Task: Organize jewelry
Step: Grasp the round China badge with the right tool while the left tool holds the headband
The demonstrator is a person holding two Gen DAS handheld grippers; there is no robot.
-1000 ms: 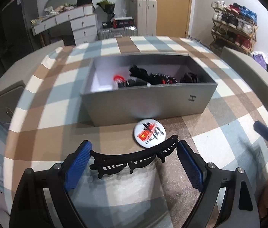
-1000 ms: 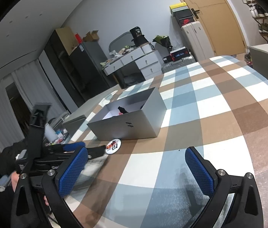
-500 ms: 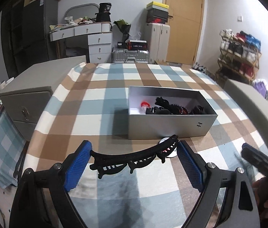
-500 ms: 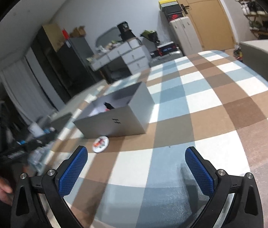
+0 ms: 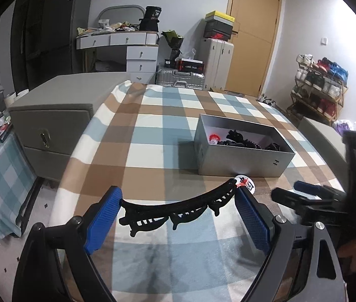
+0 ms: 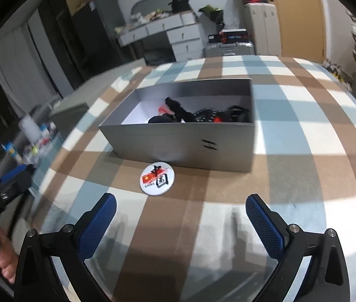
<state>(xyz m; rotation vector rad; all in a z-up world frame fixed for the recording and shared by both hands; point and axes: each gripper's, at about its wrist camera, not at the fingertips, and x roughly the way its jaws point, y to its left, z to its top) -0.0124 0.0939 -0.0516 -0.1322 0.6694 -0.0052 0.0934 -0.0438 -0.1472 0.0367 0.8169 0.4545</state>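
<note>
Work looks partly done: several dark pieces lie in the grey box (image 6: pixel 185 148), while the left gripper (image 5: pixel 178 216) spans a black hair clip (image 5: pixel 178 209) between its pads and the right gripper (image 6: pixel 180 224), jaws apart and empty, faces the round badge (image 6: pixel 157 178) lying just outside the box's near wall.

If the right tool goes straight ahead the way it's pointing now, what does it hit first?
Most likely the round badge lying on the tablecloth, just ahead of the open right tool. The grey box sits right behind it. Depth is hard to judge, so the tool might pass above the badge and meet the box.
</note>
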